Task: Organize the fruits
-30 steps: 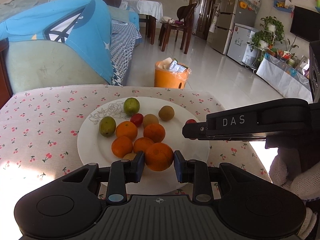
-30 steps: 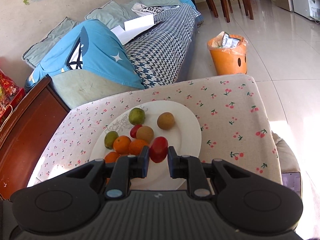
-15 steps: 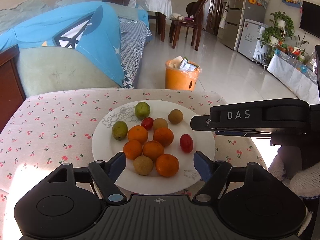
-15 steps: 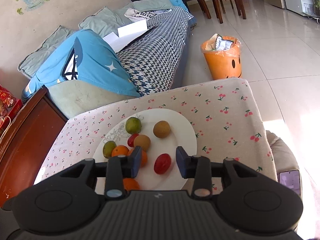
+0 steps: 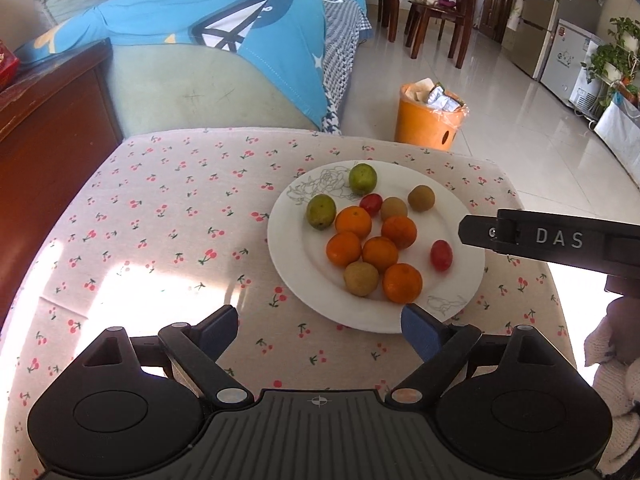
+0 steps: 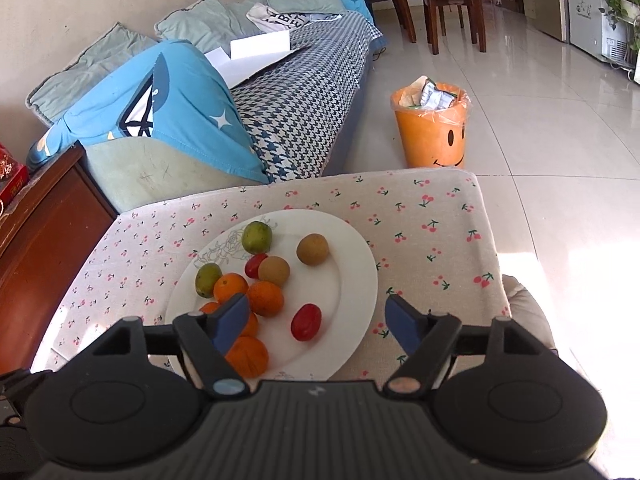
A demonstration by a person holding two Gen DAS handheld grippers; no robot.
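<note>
1. The left gripper [image 5: 318, 330] has just been opening; its blue fingers [image 5: 218, 330] are spread wide with nothing between them, above the table [image 5: 160, 240] with the cherry-print cloth.
2. The round white plate [image 5: 460, 280] sits on the table. In it lie five orange tangerines [image 5: 402, 283], two green fruits [image 5: 321, 211], three brown round fruits [image 5: 361, 278] and two small red tomatoes [image 5: 441, 255].
3. The right gripper [image 6: 316, 322] has just been opening too; it holds nothing, with one red tomato lying on the plate below.
4. An orange bin [image 6: 434, 130] stands on the floor, full of trash.
</note>
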